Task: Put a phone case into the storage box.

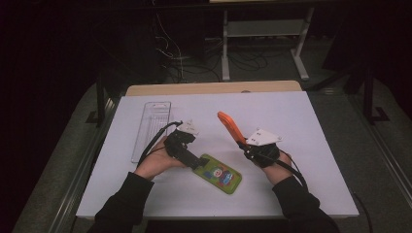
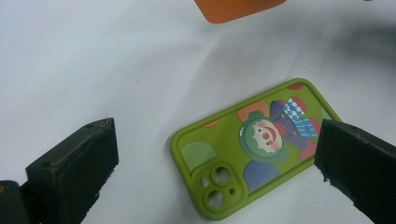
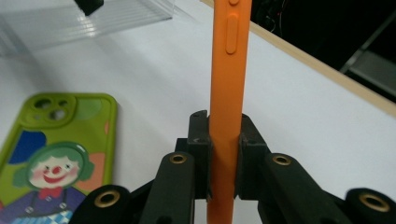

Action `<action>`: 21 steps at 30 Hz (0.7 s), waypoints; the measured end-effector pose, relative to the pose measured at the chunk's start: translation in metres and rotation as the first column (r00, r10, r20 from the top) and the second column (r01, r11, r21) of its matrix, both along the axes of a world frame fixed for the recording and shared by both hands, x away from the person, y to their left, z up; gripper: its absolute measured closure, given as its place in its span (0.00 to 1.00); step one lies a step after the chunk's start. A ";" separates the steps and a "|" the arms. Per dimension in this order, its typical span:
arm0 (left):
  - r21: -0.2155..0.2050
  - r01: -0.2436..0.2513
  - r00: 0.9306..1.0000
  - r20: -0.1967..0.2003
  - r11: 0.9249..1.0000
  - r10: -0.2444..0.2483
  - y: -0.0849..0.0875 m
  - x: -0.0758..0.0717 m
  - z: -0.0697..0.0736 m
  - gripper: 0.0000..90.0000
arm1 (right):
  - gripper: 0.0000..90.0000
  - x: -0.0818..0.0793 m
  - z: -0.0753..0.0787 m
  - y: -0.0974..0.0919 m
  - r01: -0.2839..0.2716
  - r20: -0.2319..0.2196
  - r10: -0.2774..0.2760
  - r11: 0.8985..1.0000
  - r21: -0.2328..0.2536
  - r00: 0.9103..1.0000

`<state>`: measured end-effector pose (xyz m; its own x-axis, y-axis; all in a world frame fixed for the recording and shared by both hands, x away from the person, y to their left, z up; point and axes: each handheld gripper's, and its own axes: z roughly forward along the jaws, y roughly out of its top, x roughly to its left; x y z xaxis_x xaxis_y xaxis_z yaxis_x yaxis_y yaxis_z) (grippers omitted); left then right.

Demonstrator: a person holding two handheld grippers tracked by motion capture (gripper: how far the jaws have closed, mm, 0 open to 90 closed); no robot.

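A green phone case [image 1: 219,174] with a clown picture lies flat on the white table, camera holes toward my left gripper [image 1: 198,162]. In the left gripper view the green case [image 2: 257,149] sits between and beyond the two black jaws, which stand wide apart and touch nothing. My right gripper [image 1: 244,145] is shut on an orange phone case [image 1: 229,126], held edge-on and lifted off the table, slanting up to the left. In the right gripper view the orange case [image 3: 228,93] rises upright, pinched between the pads, with the green case [image 3: 56,144] lying at the left.
A clear plastic tray [image 1: 151,127] lies on the table at the back left, also seen as the clear tray [image 3: 84,23] in the right gripper view. The white table [image 1: 301,126] has a wooden strip along its far edge. Cables and a metal stand are on the floor beyond.
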<state>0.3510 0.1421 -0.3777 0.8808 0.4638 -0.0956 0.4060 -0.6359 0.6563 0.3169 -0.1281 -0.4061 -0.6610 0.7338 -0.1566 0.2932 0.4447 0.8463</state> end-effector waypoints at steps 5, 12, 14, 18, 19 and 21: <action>0.009 -0.001 1.000 0.007 1.000 0.001 0.001 0.002 0.000 0.00 | 0.87 0.005 -0.001 -0.006 0.009 -0.056 -0.005 0.998 0.066 0.998; -0.022 -0.035 0.999 0.006 0.999 0.036 0.001 0.002 -0.001 0.00 | 0.87 0.011 -0.001 -0.018 0.046 -0.137 -0.020 0.981 0.190 0.990; -0.041 -0.059 0.998 0.003 0.997 0.059 0.001 0.002 -0.002 0.00 | 0.87 0.013 -0.002 -0.021 0.070 -0.167 -0.031 0.971 0.229 0.985; -0.064 -0.079 0.996 0.025 0.995 0.081 0.003 0.003 0.001 0.00 | 0.87 0.013 -0.003 -0.022 0.077 -0.171 -0.037 0.971 0.228 0.984; -0.079 -0.085 0.996 0.024 0.993 0.087 0.004 0.003 0.002 0.00 | 0.87 0.013 -0.002 -0.022 0.078 -0.173 -0.038 0.970 0.231 0.984; -0.114 -0.104 0.994 0.025 0.988 0.108 0.005 0.004 0.004 0.00 | 0.87 0.013 -0.002 -0.021 0.075 -0.164 -0.037 0.970 0.233 0.986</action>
